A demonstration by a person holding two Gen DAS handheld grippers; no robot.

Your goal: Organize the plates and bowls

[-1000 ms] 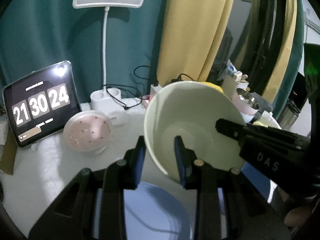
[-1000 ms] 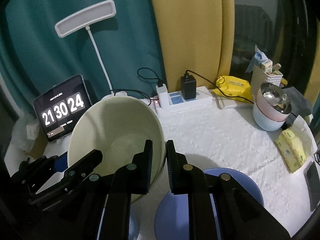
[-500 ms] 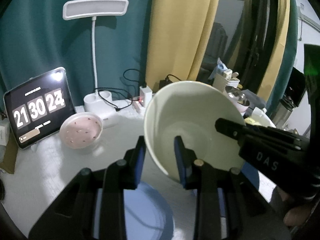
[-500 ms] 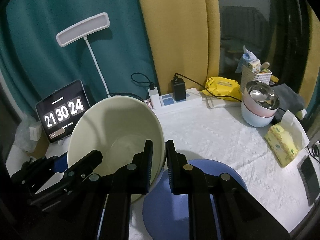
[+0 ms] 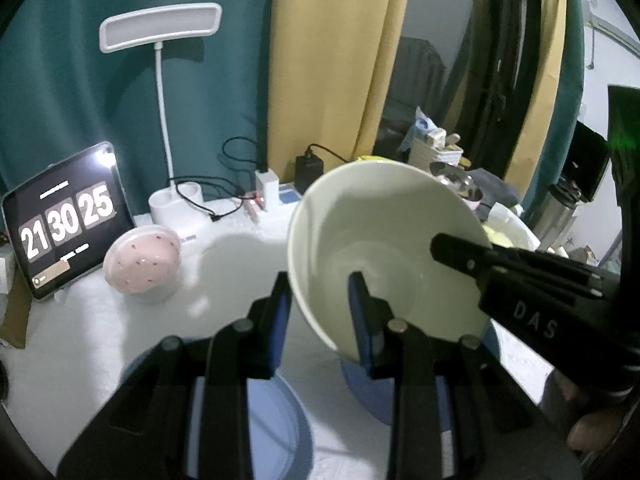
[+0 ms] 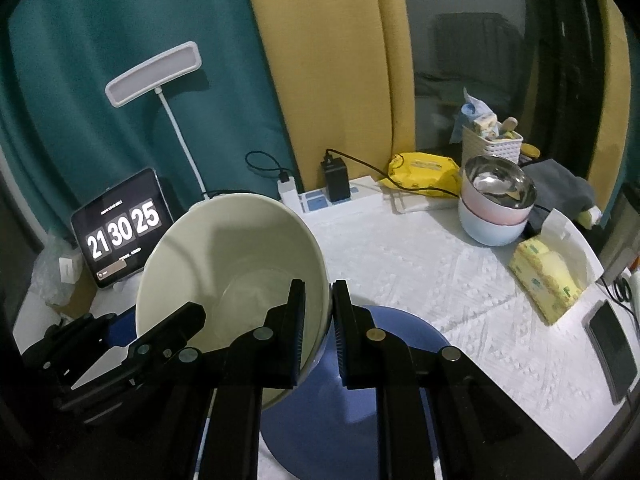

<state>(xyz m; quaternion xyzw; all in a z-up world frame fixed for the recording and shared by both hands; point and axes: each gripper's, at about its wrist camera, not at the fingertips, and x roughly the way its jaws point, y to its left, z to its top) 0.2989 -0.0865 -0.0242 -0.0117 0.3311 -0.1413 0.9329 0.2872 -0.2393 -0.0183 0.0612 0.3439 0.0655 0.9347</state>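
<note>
The cream bowl (image 6: 232, 264) hangs tilted in the air above a blue plate (image 6: 360, 400) near the table's (image 6: 440, 272) front edge. The left gripper (image 5: 320, 312) and right gripper (image 6: 318, 320) each pinch its rim, on opposite sides, jaws nearly closed.

dim room | glare on tablet (image 5: 68, 224) | soft shadows on tablecloth (image 5: 224, 252) | fisheye-bent, dark edges

Cream bowl (image 5: 384, 248), blue plate (image 6: 360, 392), white embossed tablecloth (image 6: 440, 272), teal curtain (image 6: 120, 40).
</note>
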